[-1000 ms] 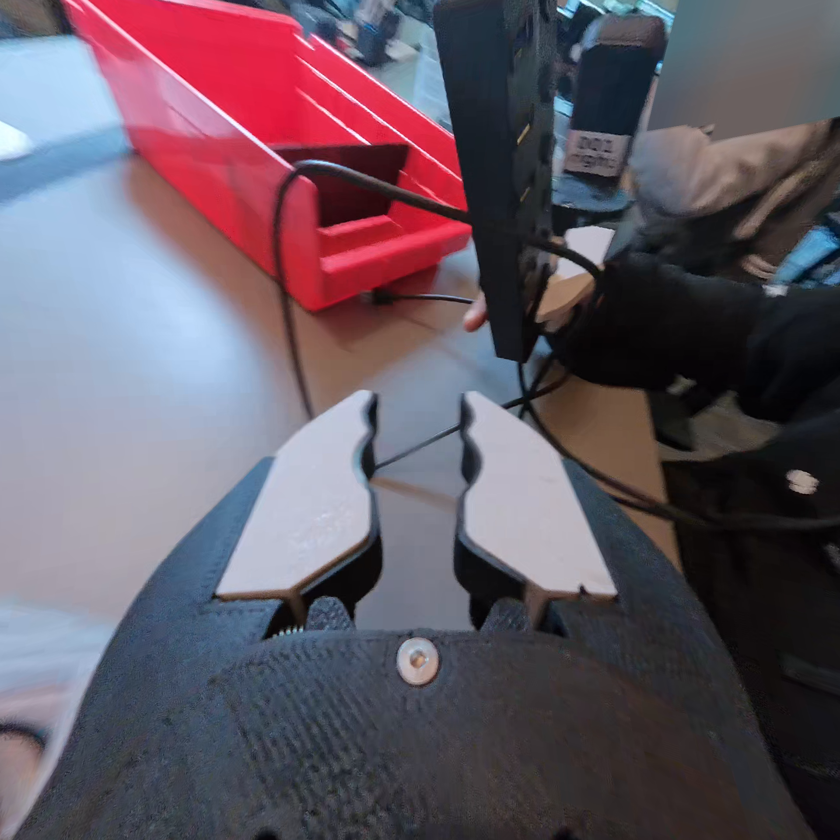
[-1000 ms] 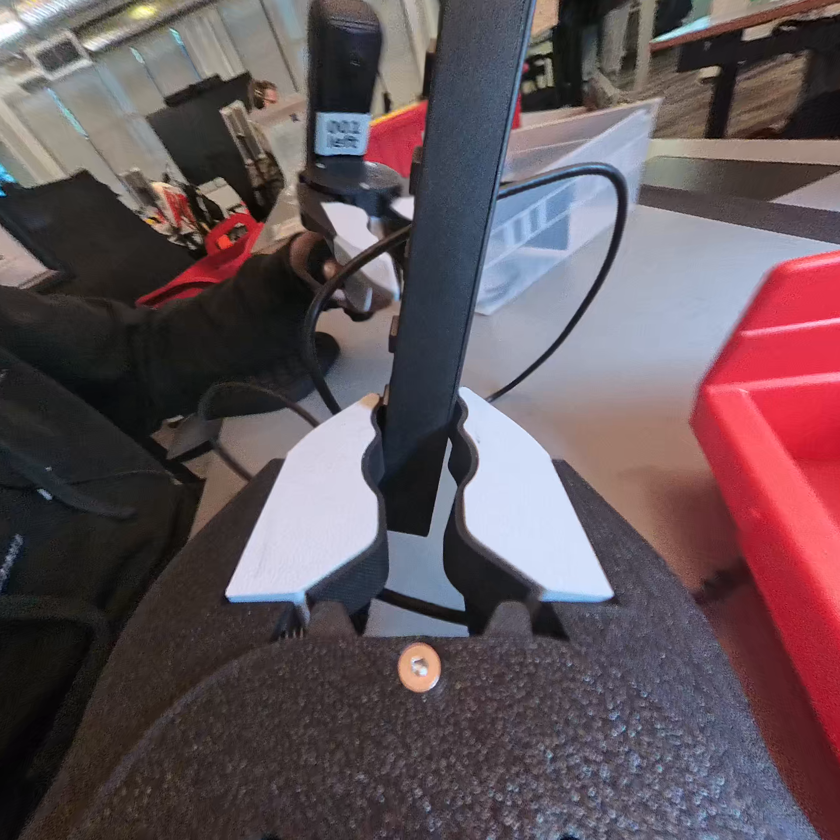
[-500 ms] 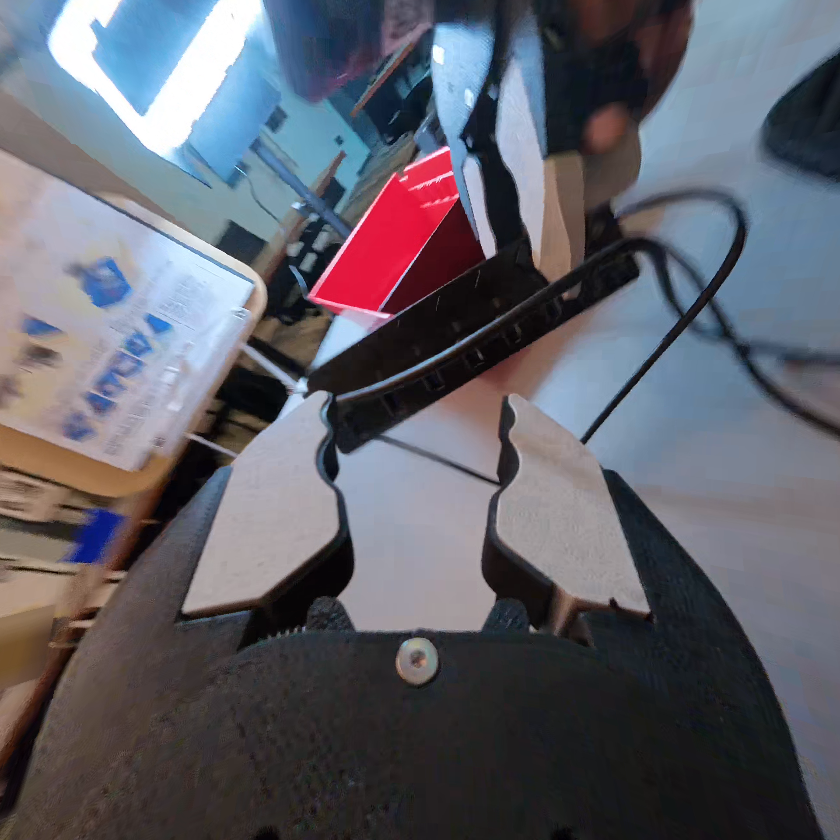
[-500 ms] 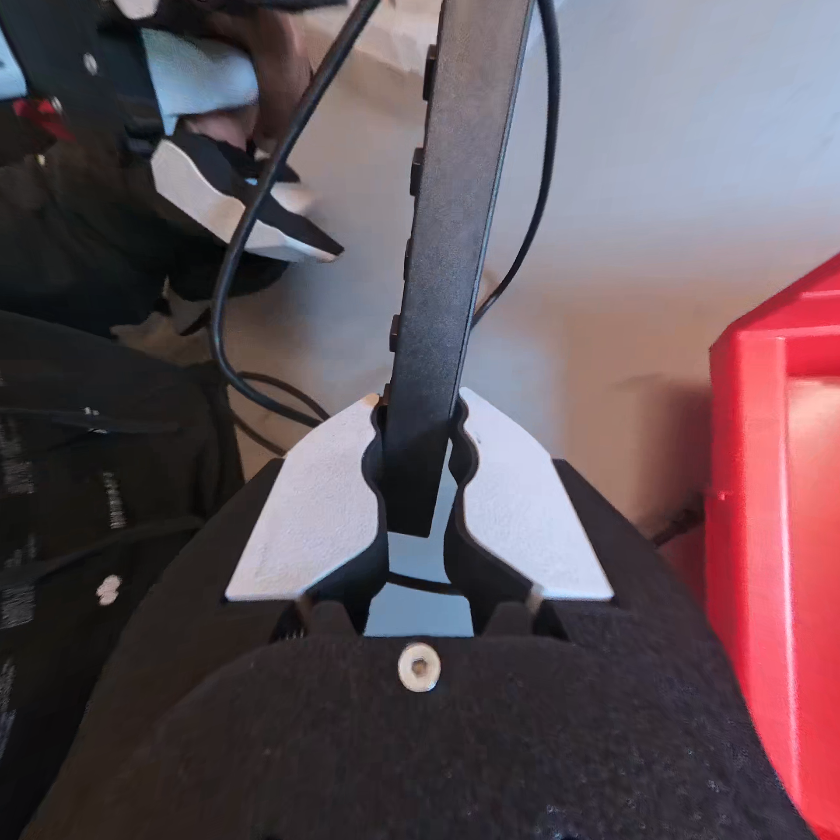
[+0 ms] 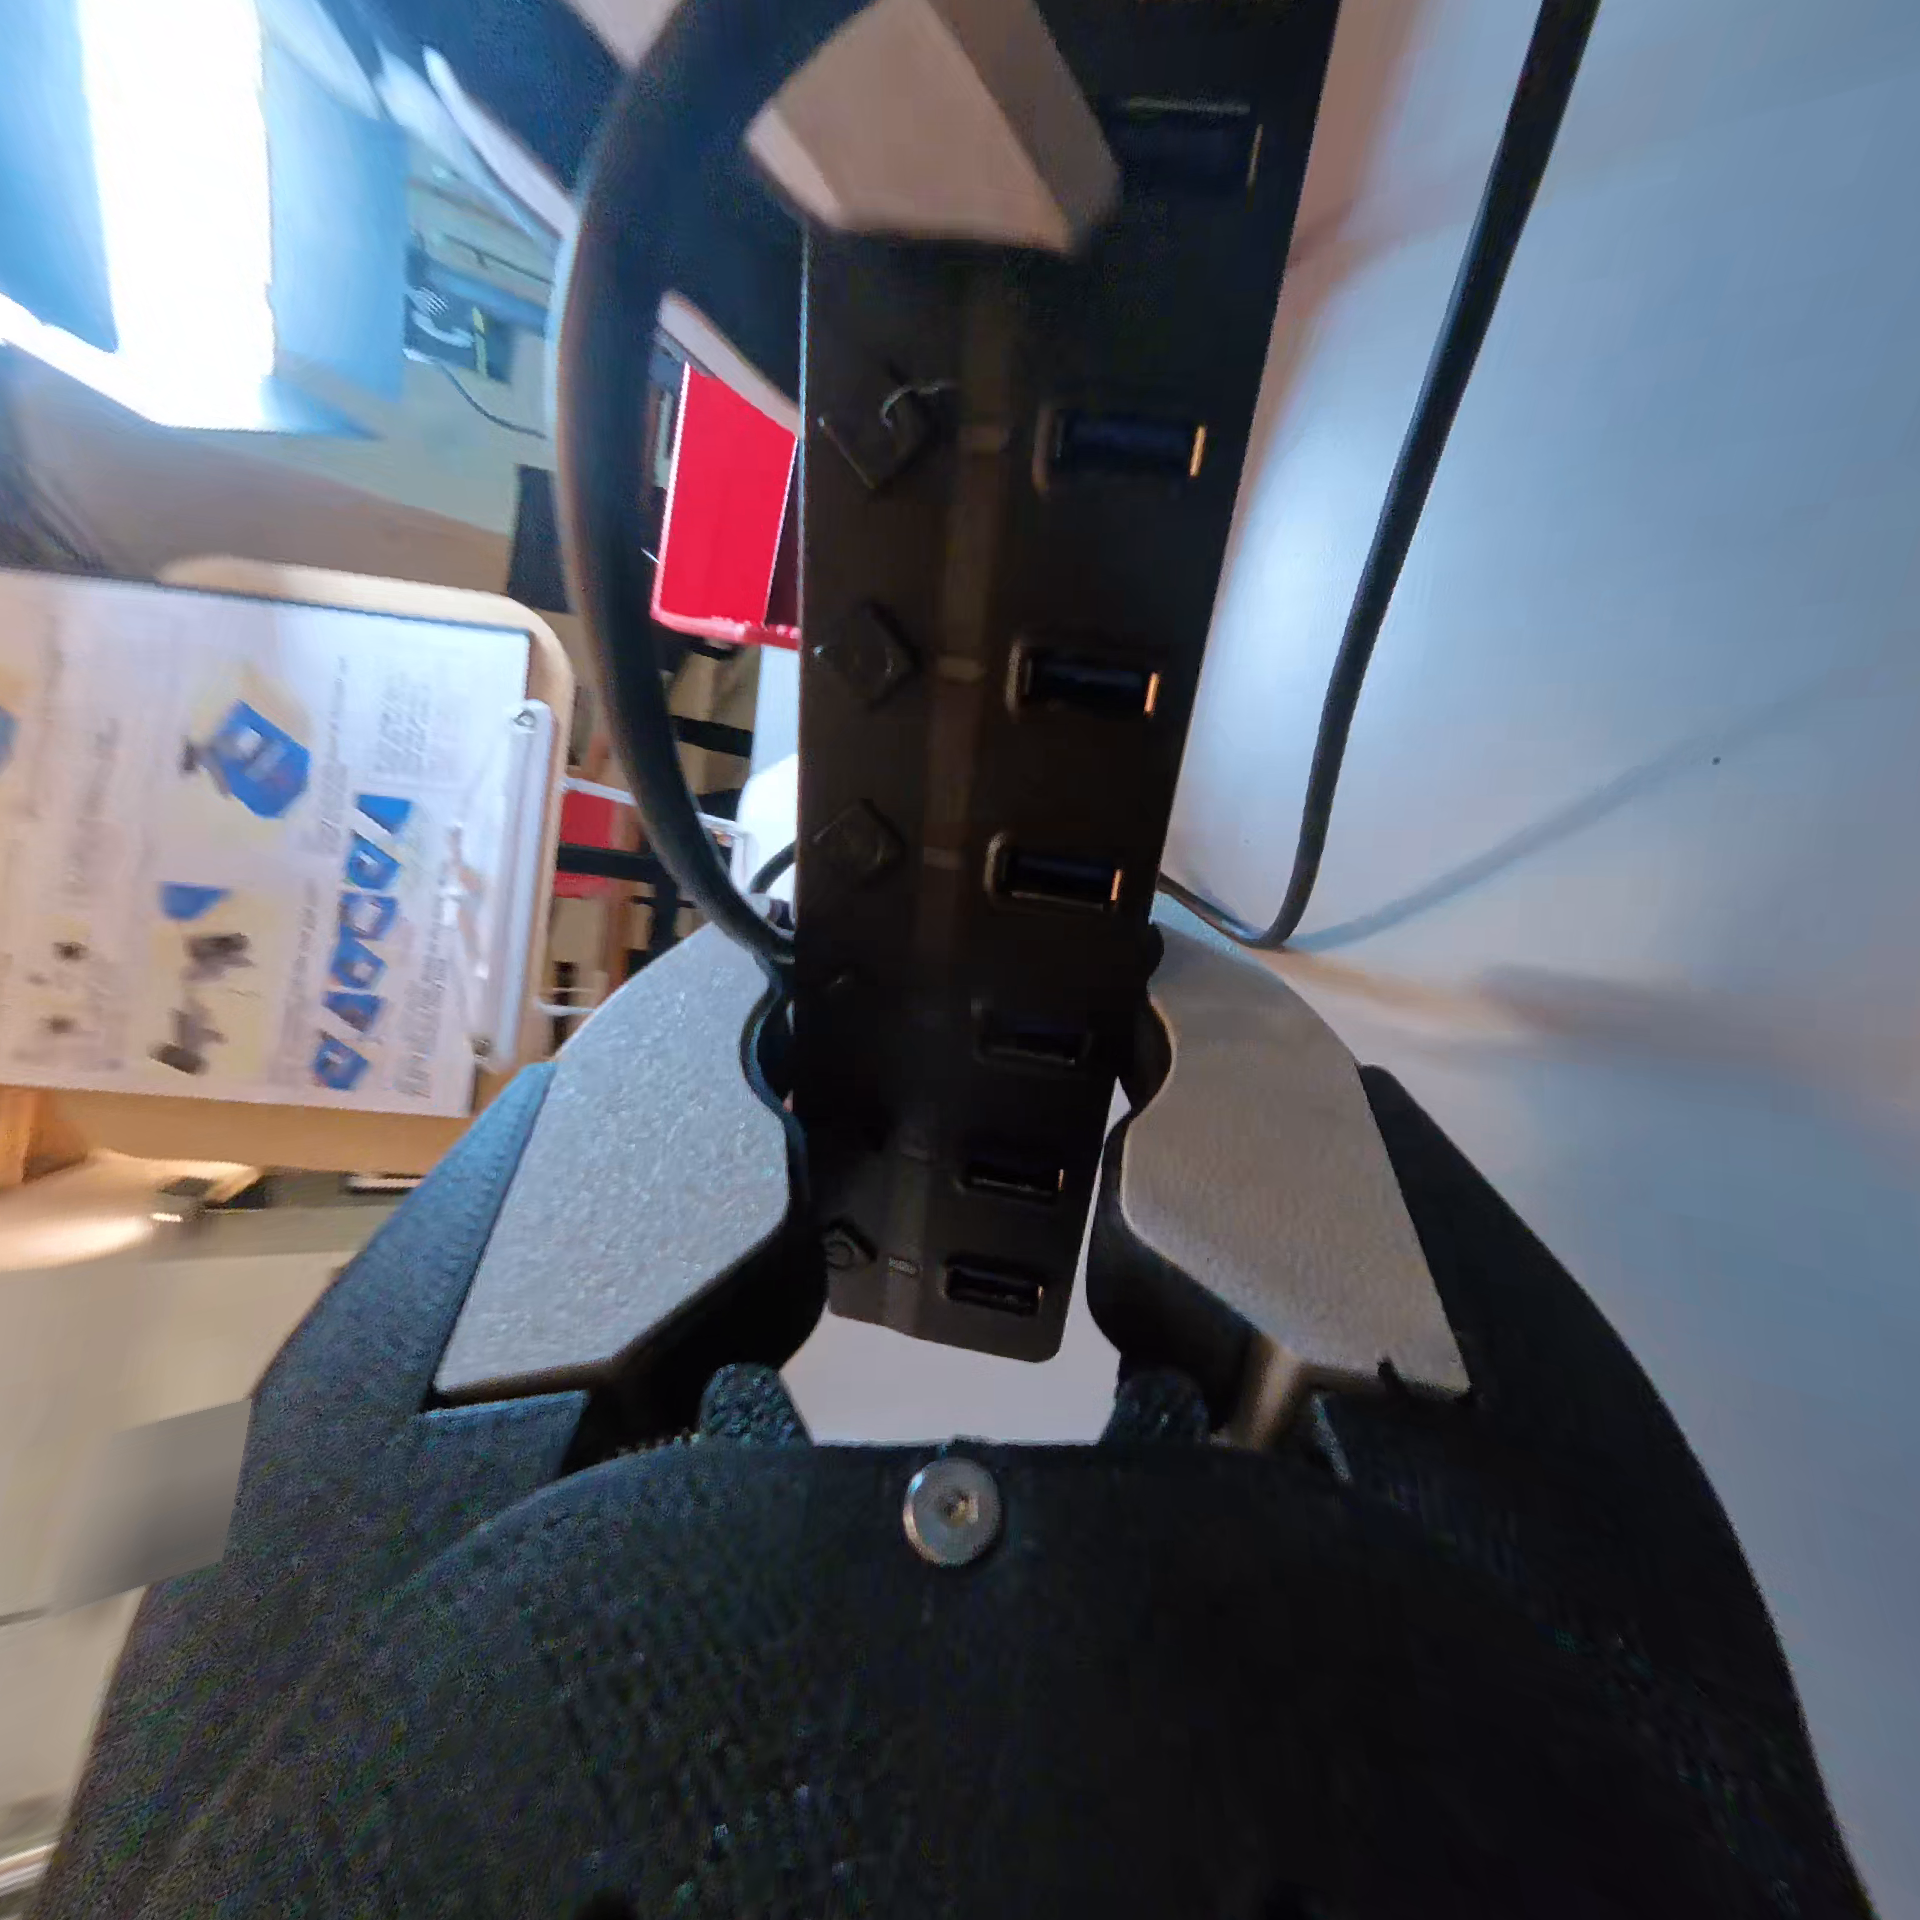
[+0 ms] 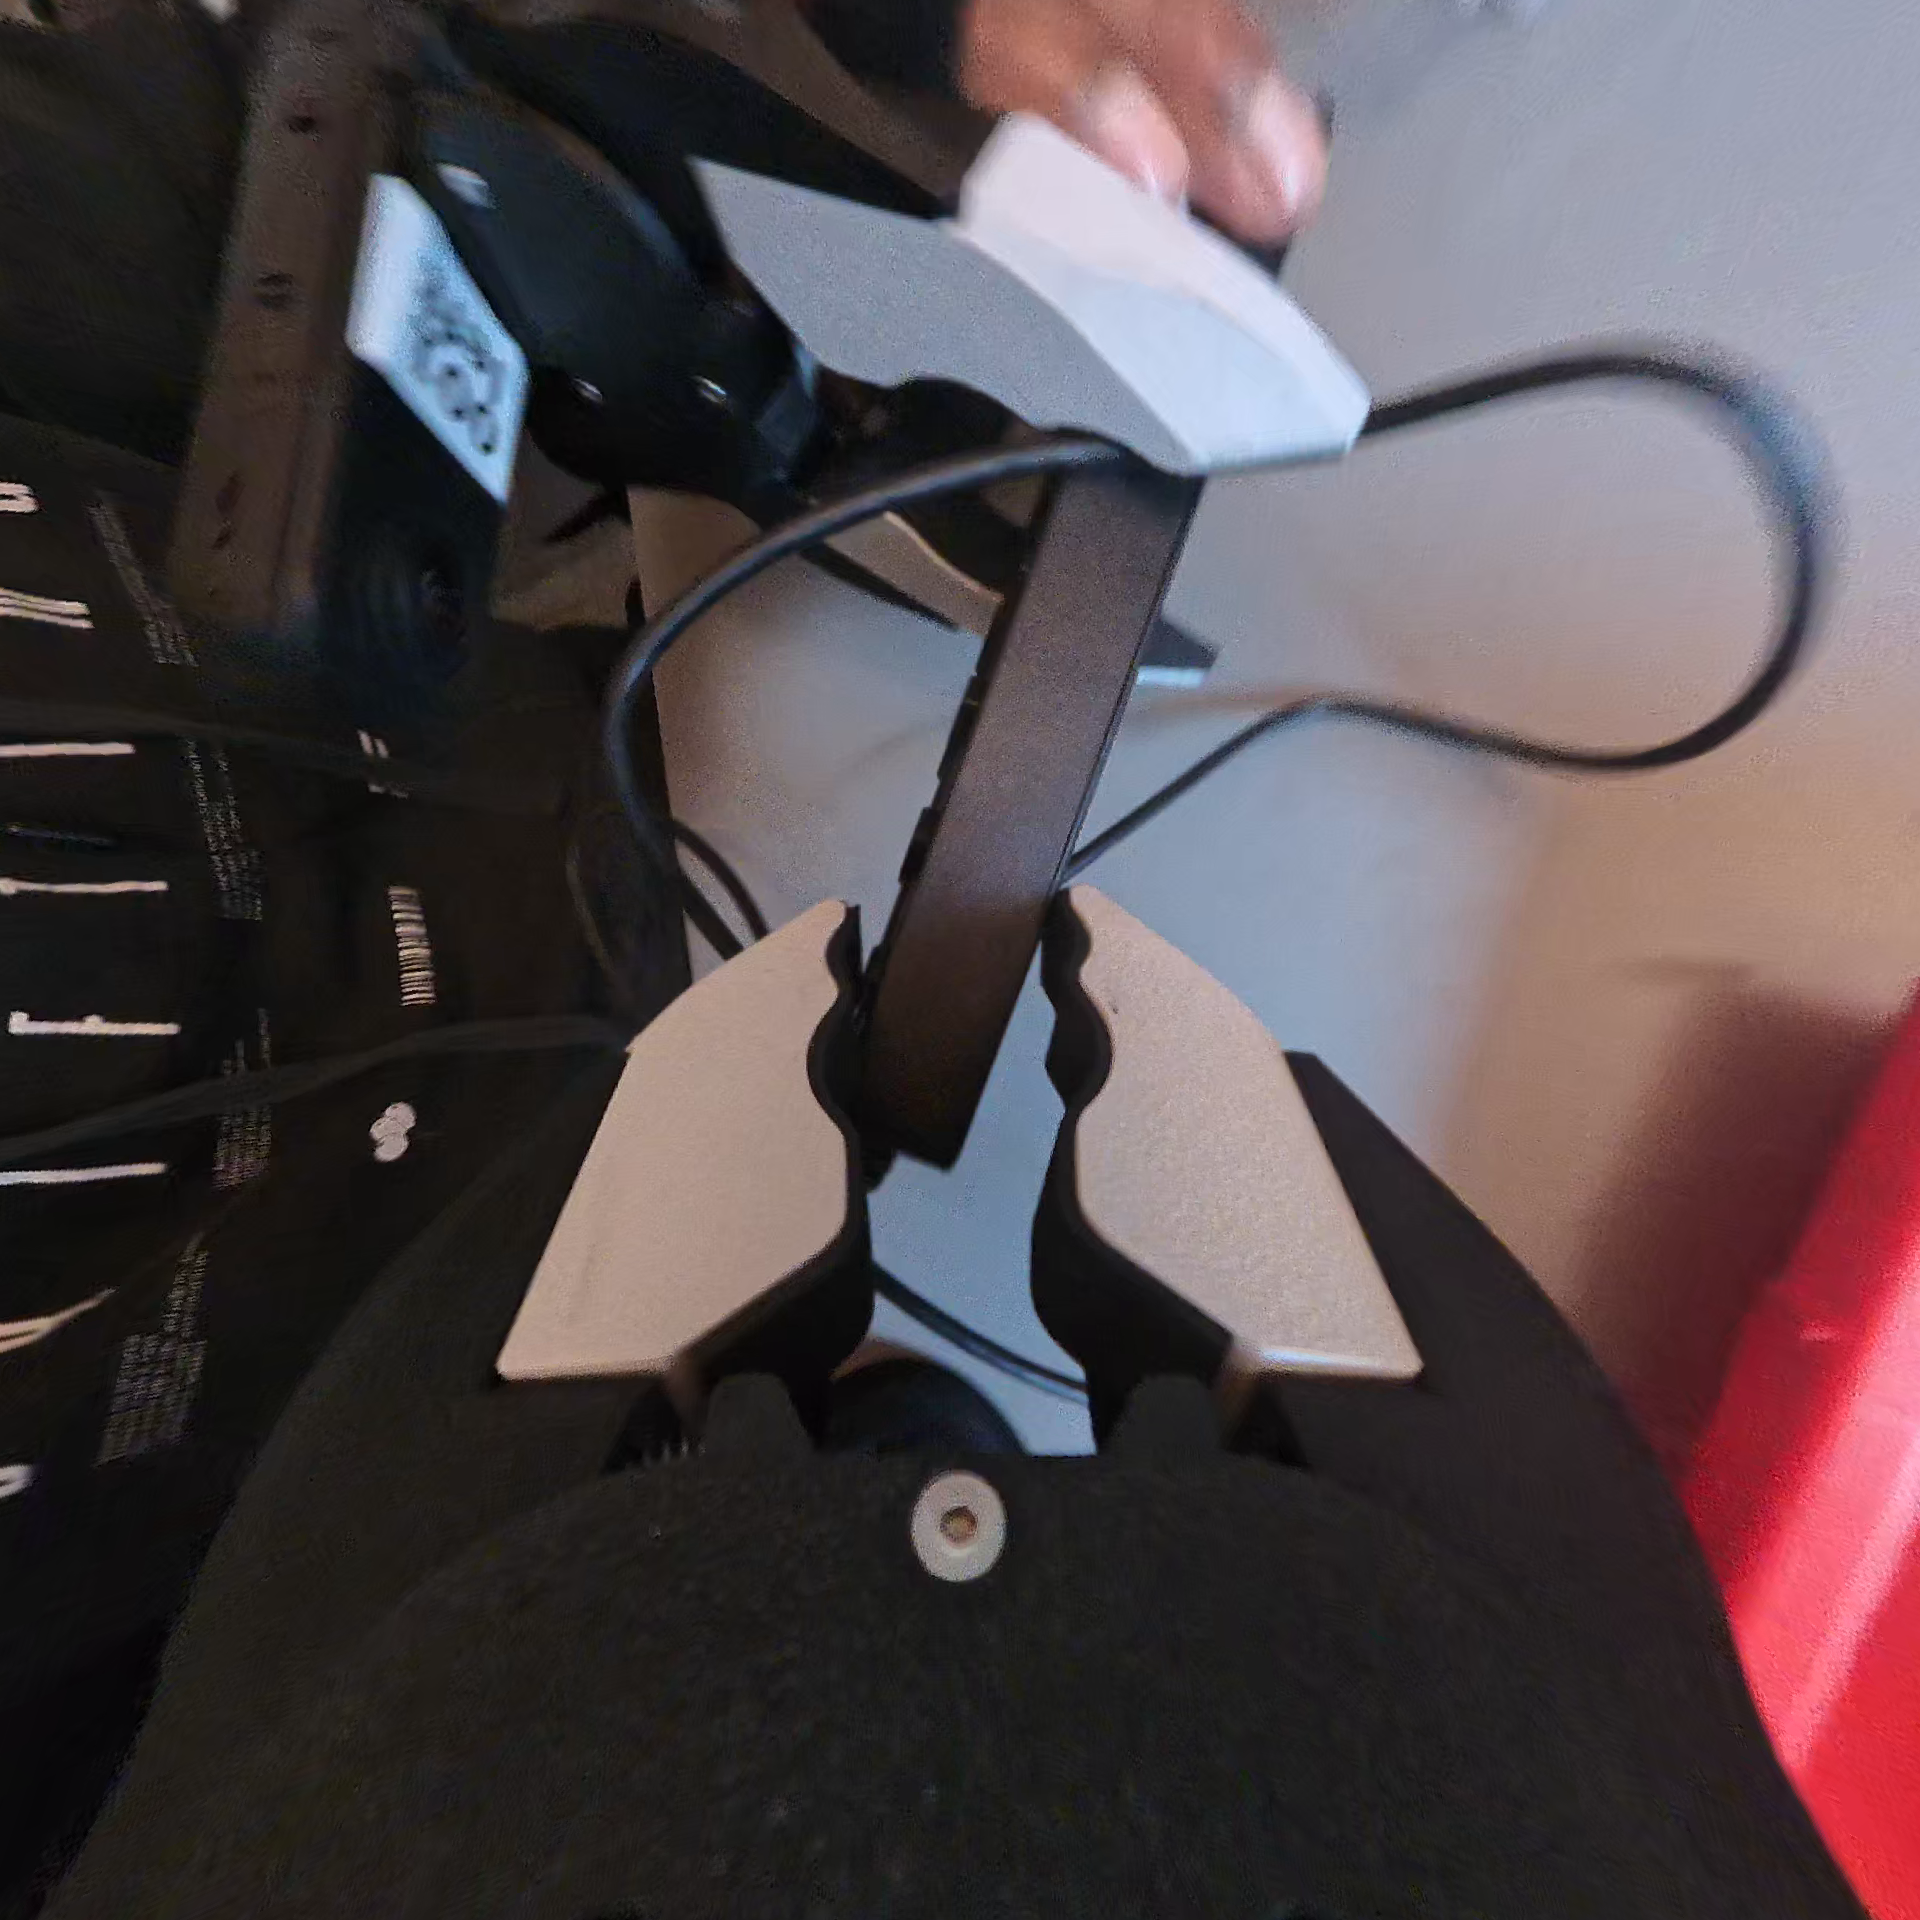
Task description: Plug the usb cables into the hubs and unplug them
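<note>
Hub [image 5: 966, 831] gripped by left gripper [image 5: 951, 1049]; right gripper [image 6: 951, 1023] loosened

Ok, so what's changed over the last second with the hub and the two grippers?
The left gripper swung in from over the table and closed on one end of the USB hub. The right gripper, clamped on the other end before, has opened its jaws, and the hub now leans loose between them. Unchanged: the black cable still trails from the hub, and the red bin stays beside it.
</note>
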A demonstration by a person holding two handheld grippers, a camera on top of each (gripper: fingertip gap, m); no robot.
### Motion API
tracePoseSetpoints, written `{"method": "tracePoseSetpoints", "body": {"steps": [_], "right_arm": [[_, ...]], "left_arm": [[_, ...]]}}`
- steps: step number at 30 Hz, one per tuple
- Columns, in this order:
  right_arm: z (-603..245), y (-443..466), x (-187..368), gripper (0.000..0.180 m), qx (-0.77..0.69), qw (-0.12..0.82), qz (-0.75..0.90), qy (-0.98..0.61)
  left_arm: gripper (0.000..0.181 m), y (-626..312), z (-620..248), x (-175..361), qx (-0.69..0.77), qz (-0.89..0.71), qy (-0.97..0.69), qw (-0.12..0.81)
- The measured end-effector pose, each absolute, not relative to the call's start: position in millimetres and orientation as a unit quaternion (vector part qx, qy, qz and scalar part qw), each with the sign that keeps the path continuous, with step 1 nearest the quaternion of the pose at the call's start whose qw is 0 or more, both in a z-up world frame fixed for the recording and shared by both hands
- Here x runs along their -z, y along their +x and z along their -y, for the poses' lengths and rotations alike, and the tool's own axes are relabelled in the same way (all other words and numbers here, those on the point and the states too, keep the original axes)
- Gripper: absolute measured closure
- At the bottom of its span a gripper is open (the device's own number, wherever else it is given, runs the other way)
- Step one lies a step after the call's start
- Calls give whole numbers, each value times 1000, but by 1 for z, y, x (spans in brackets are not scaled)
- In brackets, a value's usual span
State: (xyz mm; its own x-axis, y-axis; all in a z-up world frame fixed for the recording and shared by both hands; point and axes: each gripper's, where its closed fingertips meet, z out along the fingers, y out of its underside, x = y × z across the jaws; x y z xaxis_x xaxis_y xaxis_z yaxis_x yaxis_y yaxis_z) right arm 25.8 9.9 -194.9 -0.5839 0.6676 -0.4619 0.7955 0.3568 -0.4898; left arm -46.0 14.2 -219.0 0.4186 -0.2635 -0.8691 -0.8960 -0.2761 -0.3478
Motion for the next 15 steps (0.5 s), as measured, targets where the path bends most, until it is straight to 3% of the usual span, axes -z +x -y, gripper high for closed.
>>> {"method": "tracePoseSetpoints", "body": {"steps": [3,8,15], "right_arm": [[-26,7,145,124,432,-52,-809,396],[-93,12,58,125,538,-329,-675,383],[-89,40,93,124,520,-415,-638,387]], "left_arm": [[120,-55,-8,215,-245,-334,-770,486],[121,-80,-7,209,-65,-175,-829,527],[120,-87,-5,255,26,-60,-915,397]]}}
